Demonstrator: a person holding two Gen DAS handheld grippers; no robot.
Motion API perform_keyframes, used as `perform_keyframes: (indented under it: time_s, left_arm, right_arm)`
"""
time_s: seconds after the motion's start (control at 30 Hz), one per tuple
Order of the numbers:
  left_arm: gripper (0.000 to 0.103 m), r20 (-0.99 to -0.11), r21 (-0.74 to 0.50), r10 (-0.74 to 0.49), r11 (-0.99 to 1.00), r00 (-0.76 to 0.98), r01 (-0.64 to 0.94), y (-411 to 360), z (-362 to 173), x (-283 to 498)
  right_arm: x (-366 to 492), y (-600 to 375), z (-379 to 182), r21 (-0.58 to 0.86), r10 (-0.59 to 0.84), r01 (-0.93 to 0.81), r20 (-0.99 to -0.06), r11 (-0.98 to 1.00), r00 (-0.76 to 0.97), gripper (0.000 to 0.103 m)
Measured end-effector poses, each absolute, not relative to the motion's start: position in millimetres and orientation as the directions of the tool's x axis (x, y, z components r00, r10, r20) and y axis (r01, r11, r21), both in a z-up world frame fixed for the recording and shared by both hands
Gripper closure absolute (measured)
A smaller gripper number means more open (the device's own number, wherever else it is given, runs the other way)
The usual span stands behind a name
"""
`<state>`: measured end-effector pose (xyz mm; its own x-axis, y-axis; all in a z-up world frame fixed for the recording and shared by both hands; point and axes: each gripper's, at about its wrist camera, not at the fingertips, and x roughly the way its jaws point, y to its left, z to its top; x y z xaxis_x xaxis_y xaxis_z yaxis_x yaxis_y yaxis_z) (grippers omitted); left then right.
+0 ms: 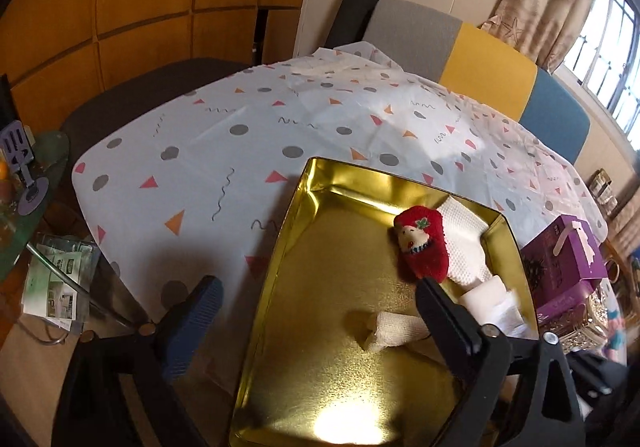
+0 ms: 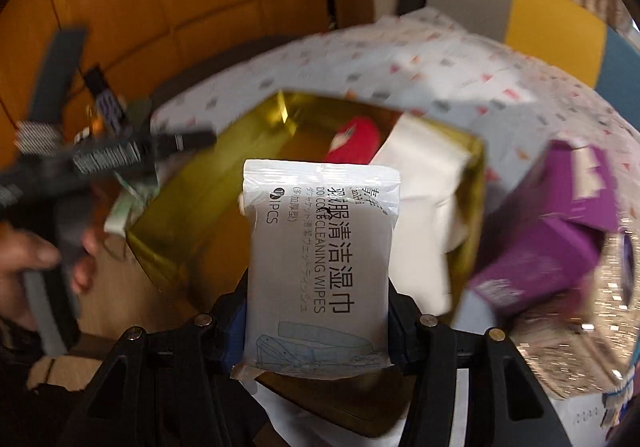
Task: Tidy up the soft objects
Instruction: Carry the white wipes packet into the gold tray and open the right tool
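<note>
Clamped between the right gripper's (image 2: 318, 321) jaws, a packet of cleaning wipes (image 2: 320, 247) hung above the gold tin (image 2: 470, 183). Its red plush toy (image 1: 422, 243) and white cloths (image 1: 466, 243) lay at the far end. Left gripper (image 1: 316, 299) stood wide open, empty. Advisable: lower the packet onto bare tin floor before release.

Gold tin (image 1: 288, 247) — red sock (image 1: 422, 247), white wipes pack (image 2: 320, 259)
</note>
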<state>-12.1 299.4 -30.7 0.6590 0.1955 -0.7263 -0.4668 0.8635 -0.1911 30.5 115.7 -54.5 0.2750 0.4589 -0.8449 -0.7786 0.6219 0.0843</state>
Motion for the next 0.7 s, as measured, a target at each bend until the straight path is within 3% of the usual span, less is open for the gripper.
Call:
perform_keyframes:
  time_s: [0.2,0.37,0.47,0.7]
  left_arm:
    - [0.004,-0.708,-0.175,0.205,0.876,0.675,-0.45,291,-29,-14]
    - [0.003,-0.688,-0.147,0.215,0.894,0.693,-0.424,281,-22,-12]
    - [0.002,-0.687,-0.144,0.213,0.897,0.695,-0.418,279,-20,-12]
    - [0.002,-0.682,-0.142,0.216,0.898,0.699,-0.416,277,-16,-13]
  right_arm:
    - [49,117,-84,0.177,0.465,-0.739,-0.862,0.65,0.202,0.044]
    - [42,110,-75,0.216,0.498,-0.732,-0.846,0.646,0.189,0.036]
    - [40,102,-65,0.247,0.528,-0.721,-0.828,0.647,0.19,0.035]
    - [25,87,-47,0.187,0.536,-0.748,-0.805,0.637,0.255,0.036]
